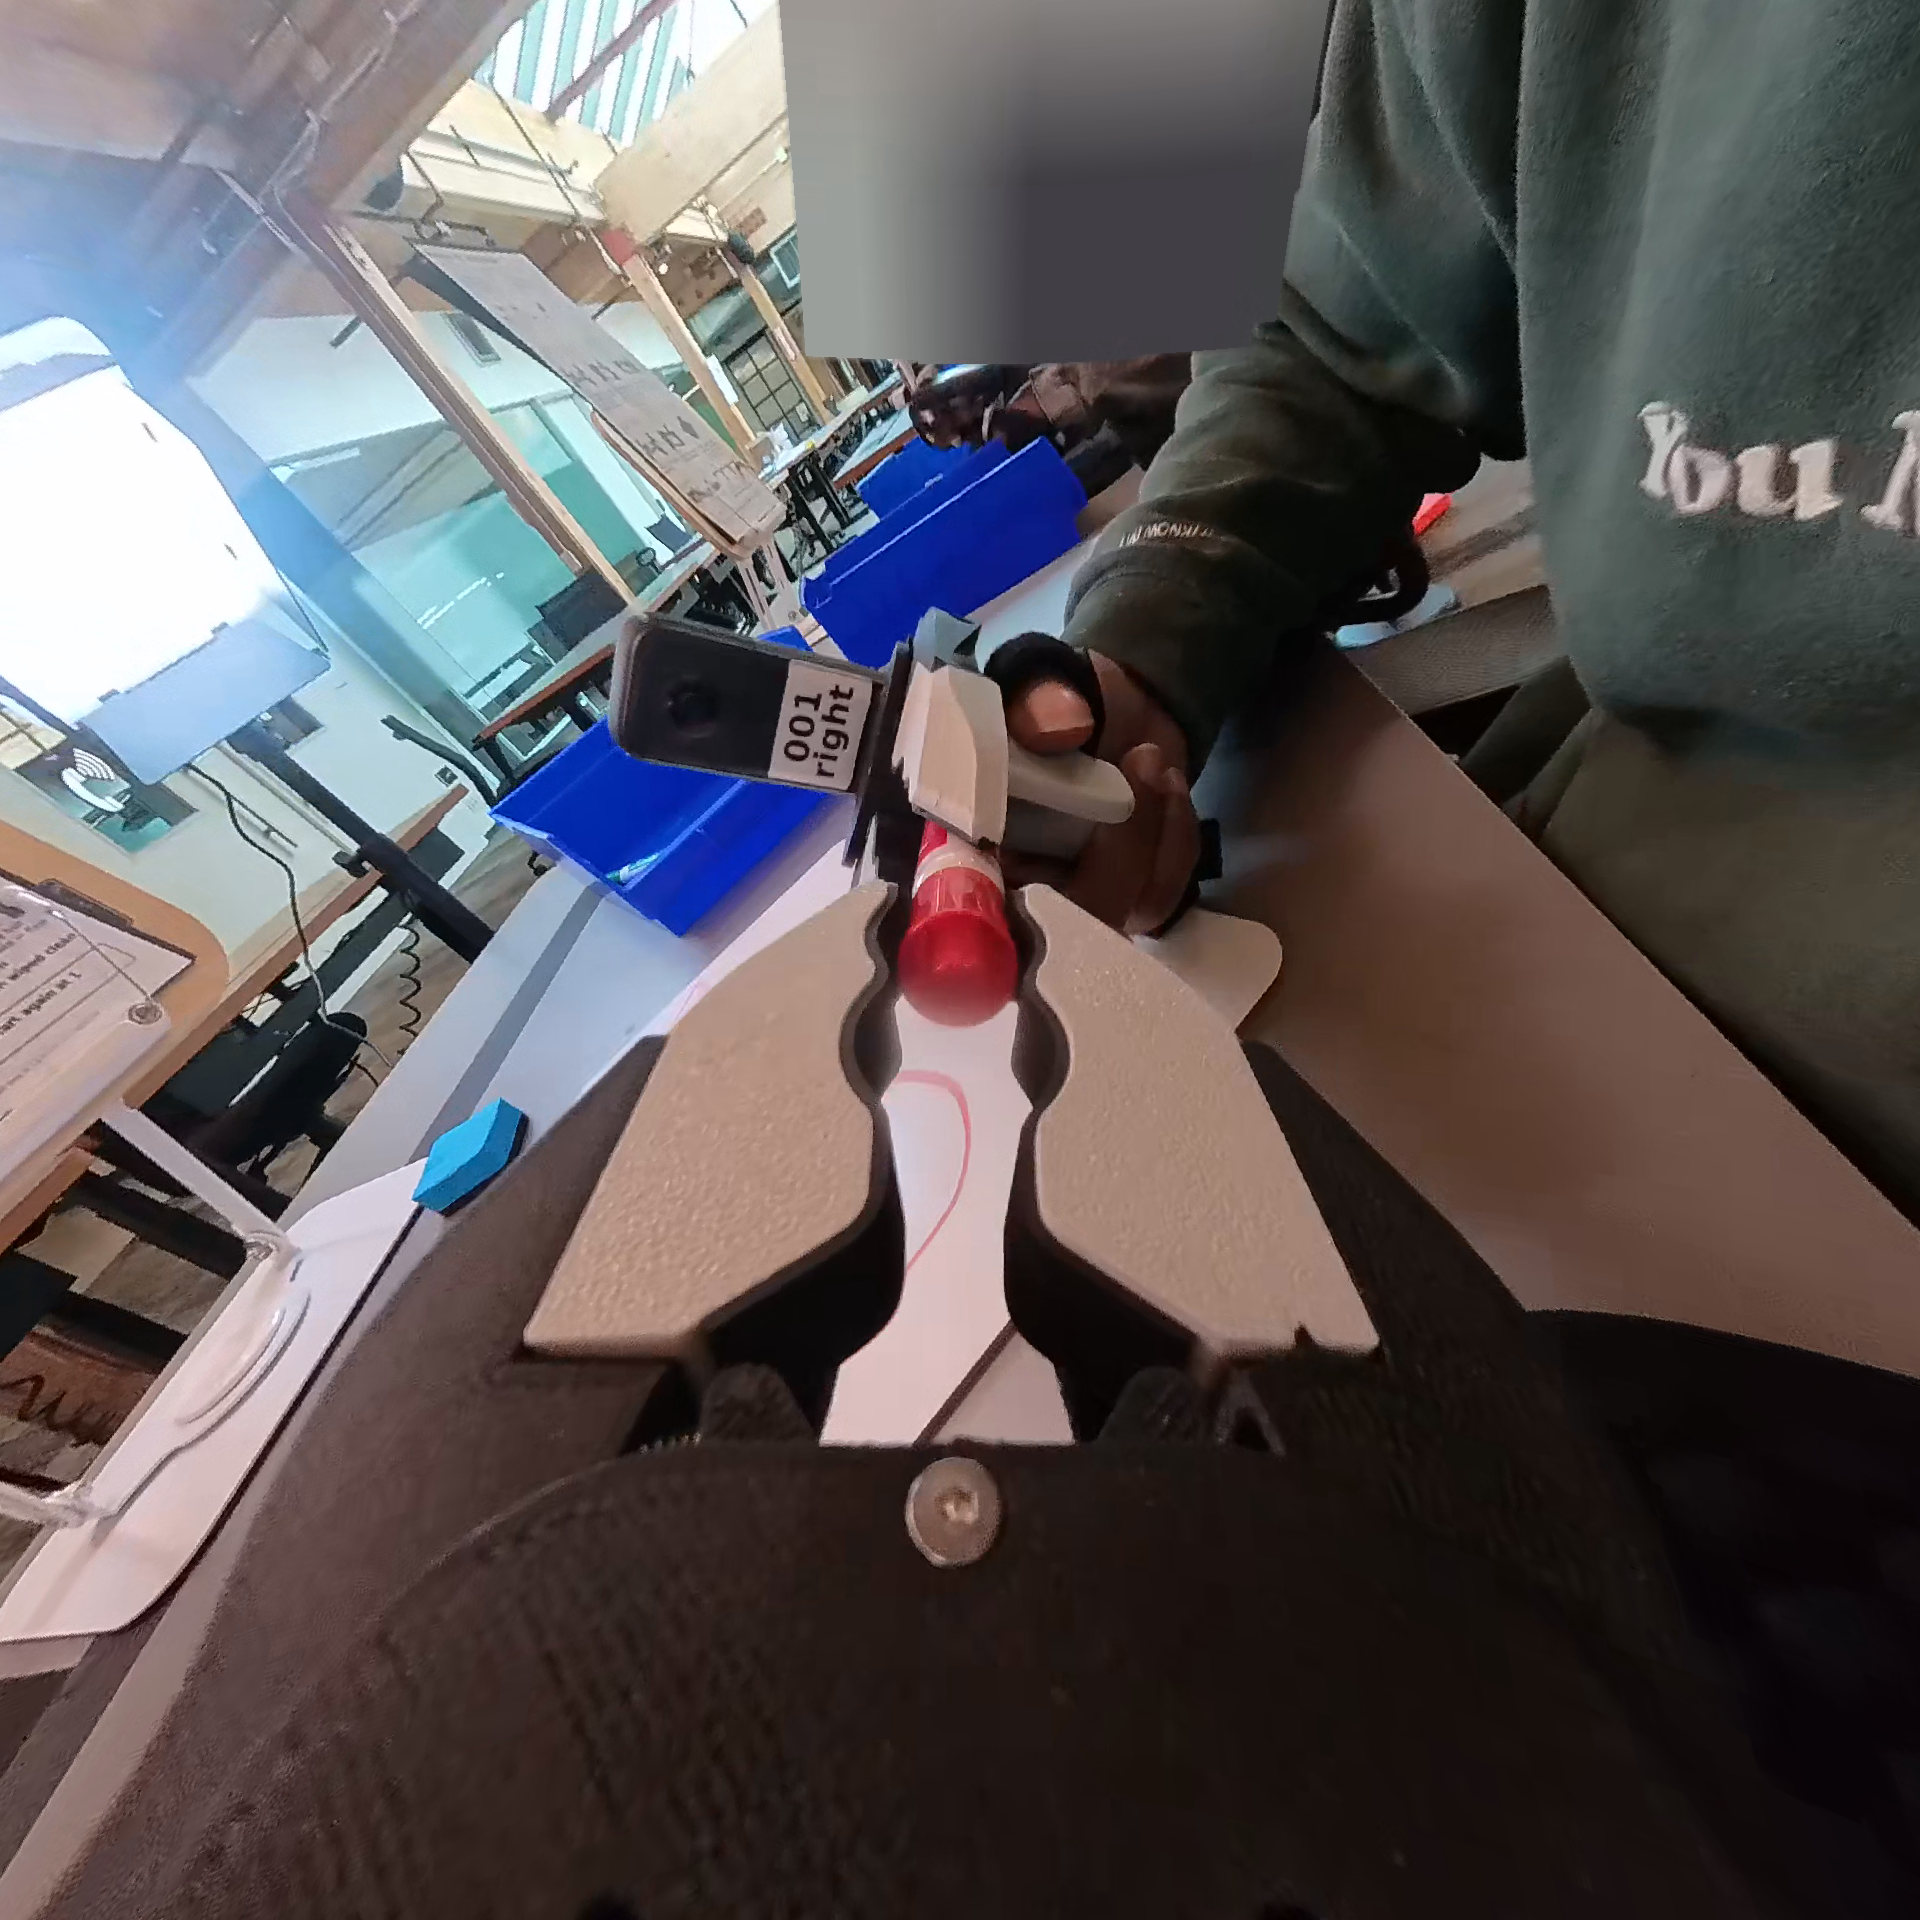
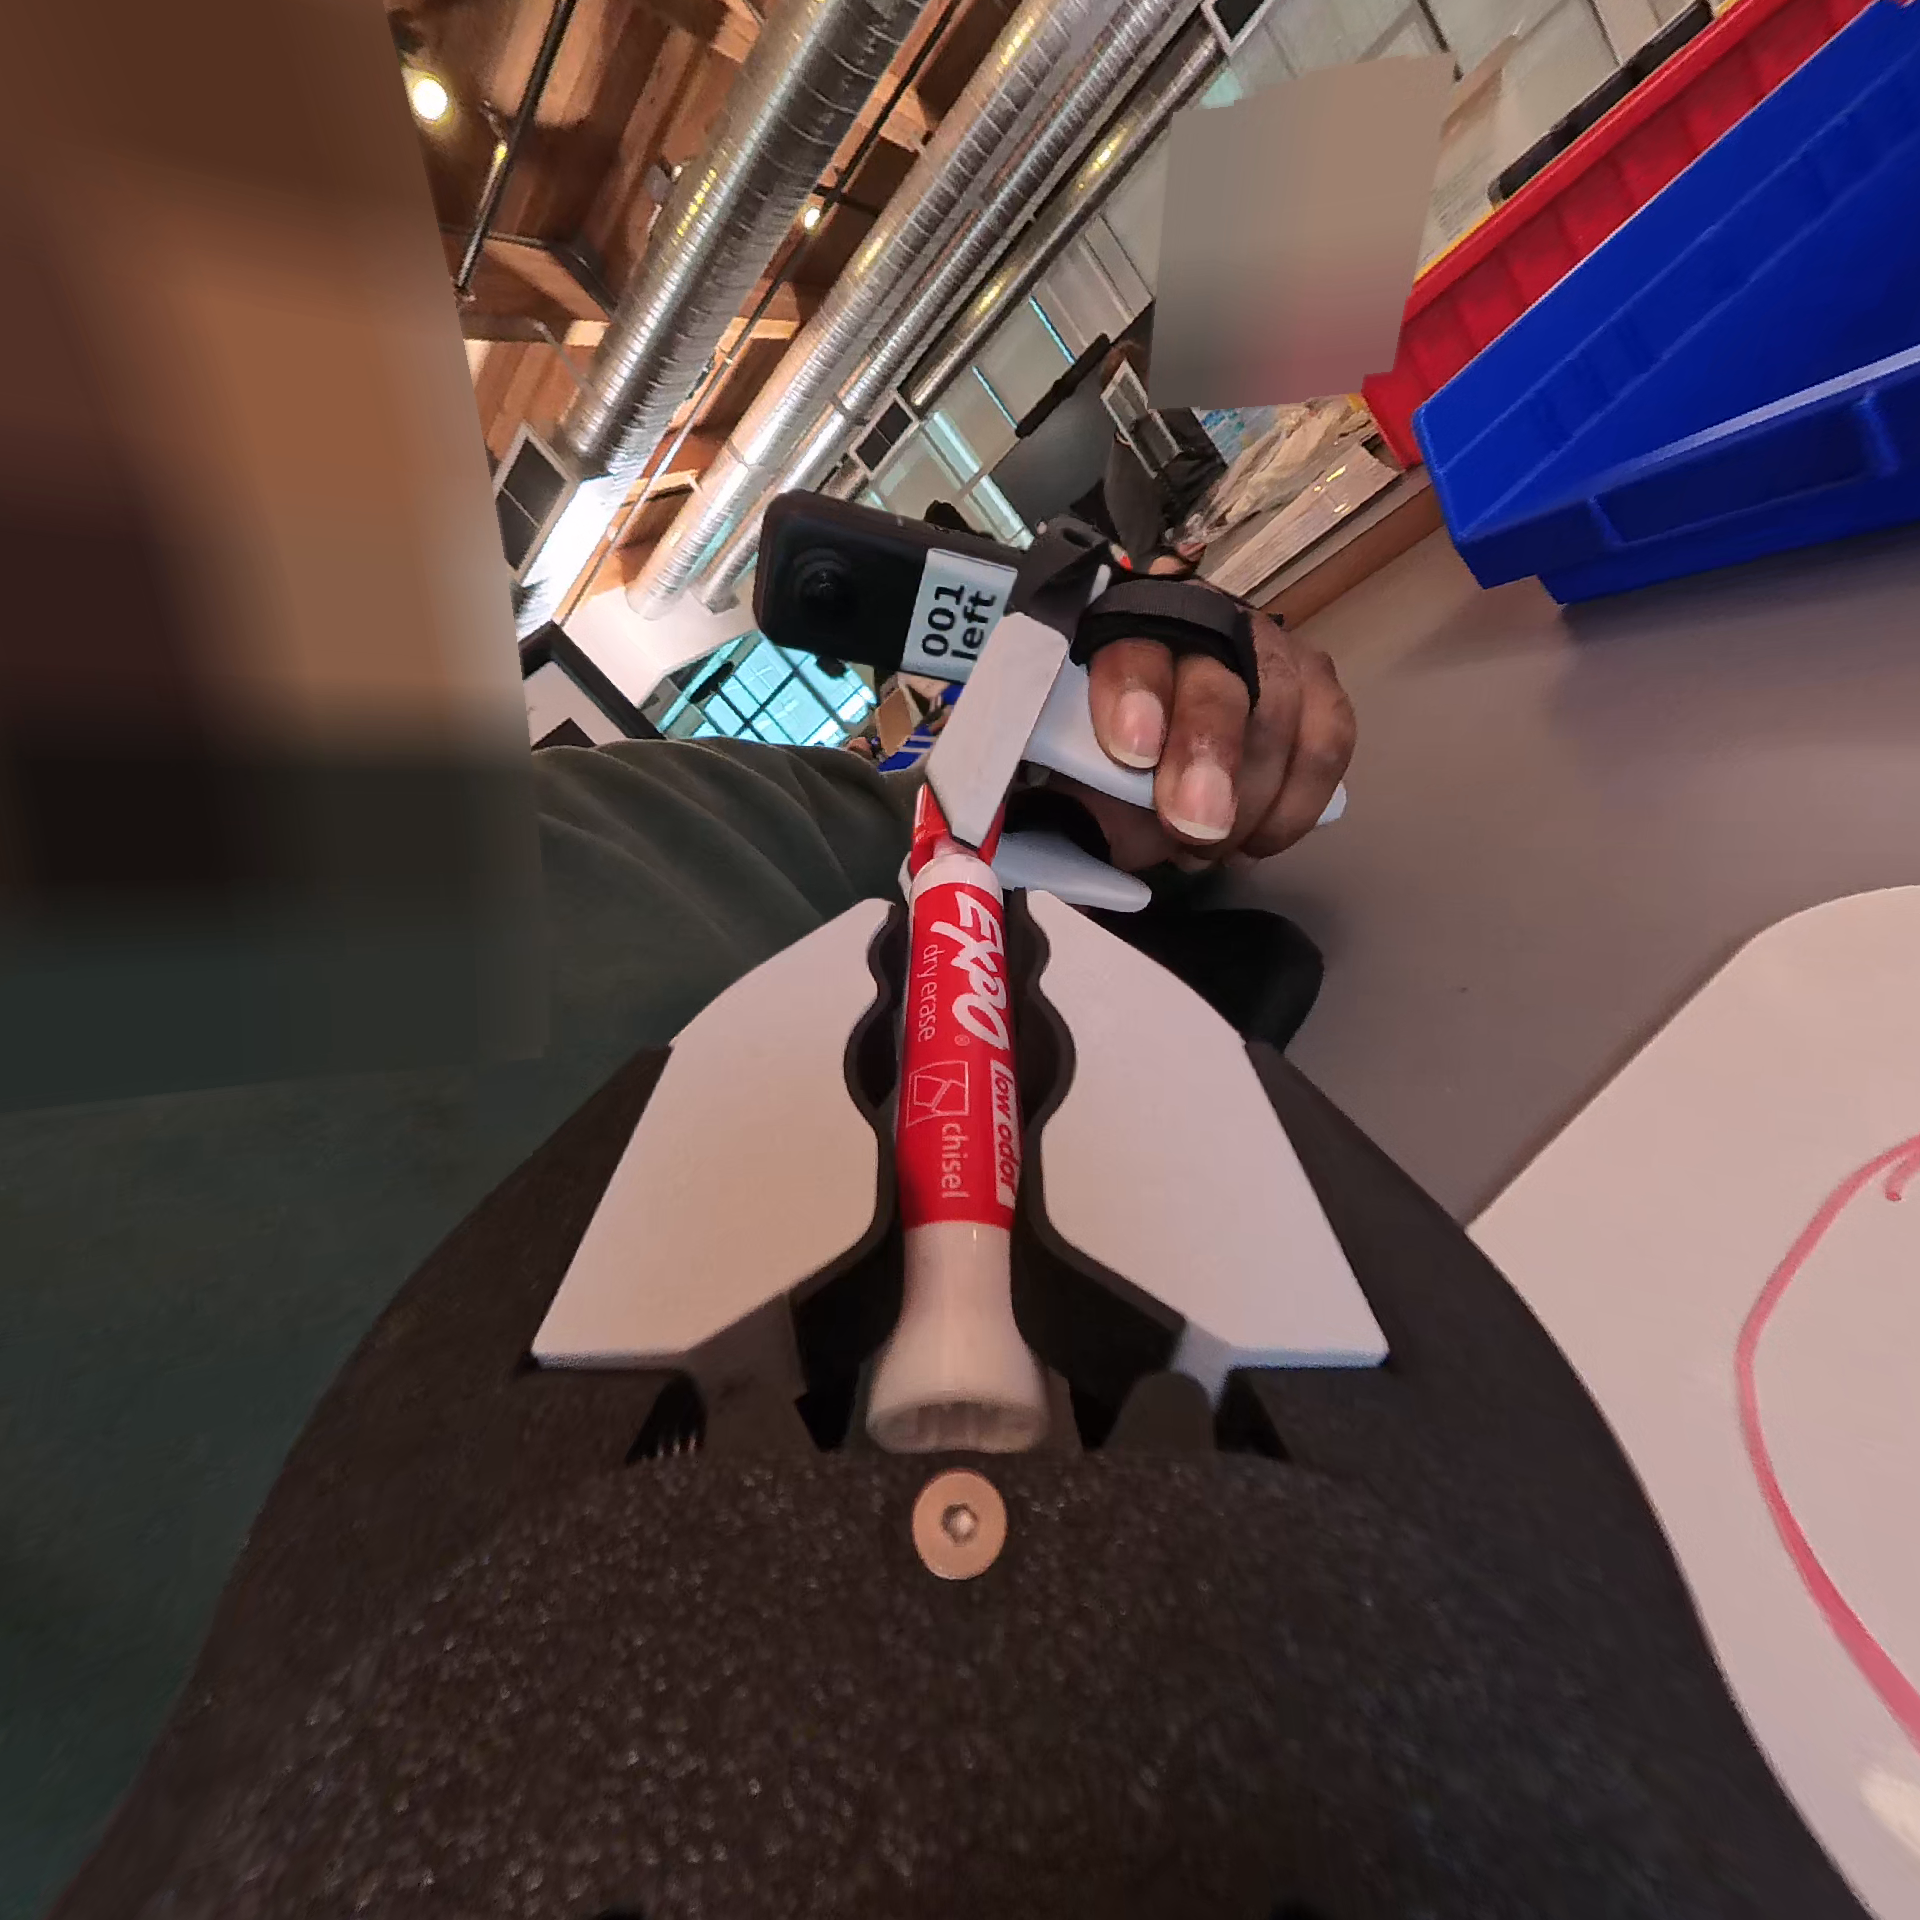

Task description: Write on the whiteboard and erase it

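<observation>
While the right gripper point(image 2: 956, 935) clamps one red marker point(image 2: 956, 1101), the left gripper point(image 1: 956, 935) grips its cap point(image 1: 956, 951).

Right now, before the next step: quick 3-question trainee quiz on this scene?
1. True or false: the whiteboard is blank.
2. What does the left claw grip? A) cap B) cloth C) cup
3. What does the right claw hold?

Key:
1. False: a red line is drawn on it.
2. A.
3. The marker, lying lengthwise between its fingers.
</observation>
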